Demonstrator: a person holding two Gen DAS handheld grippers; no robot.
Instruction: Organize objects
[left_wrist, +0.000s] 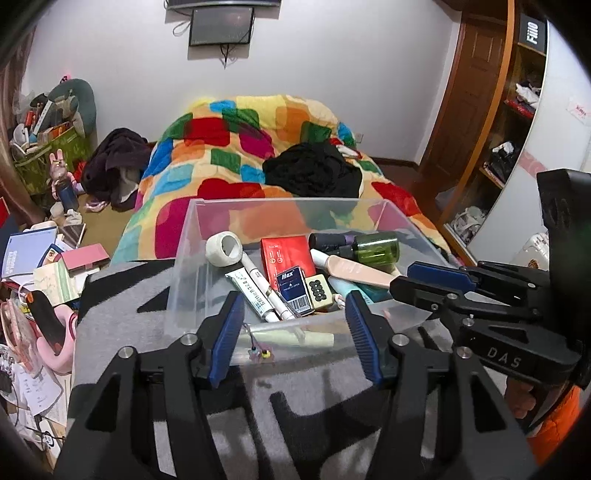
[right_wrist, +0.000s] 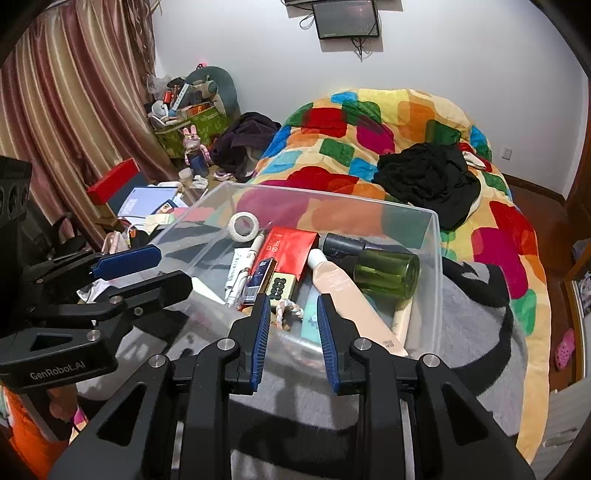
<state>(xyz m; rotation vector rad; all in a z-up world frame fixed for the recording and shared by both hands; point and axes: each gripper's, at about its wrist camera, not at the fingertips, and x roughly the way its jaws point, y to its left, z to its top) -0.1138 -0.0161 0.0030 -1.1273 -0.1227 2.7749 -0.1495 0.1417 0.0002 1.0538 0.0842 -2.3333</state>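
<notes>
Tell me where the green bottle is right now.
The green bottle lies on its side inside the clear plastic bin, at its right in the right wrist view, beside the peach tube.

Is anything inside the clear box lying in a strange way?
Yes. In the clear box, the green bottle lies on its side across other items, and the peach tube leans slanted over them. Everything is piled, not sorted.

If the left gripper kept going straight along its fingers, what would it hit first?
Most likely the near wall of the clear plastic bin: the left gripper, fingers open and empty, points at it. Behind that wall lies a pale tube. Depth is hard to judge.
</notes>
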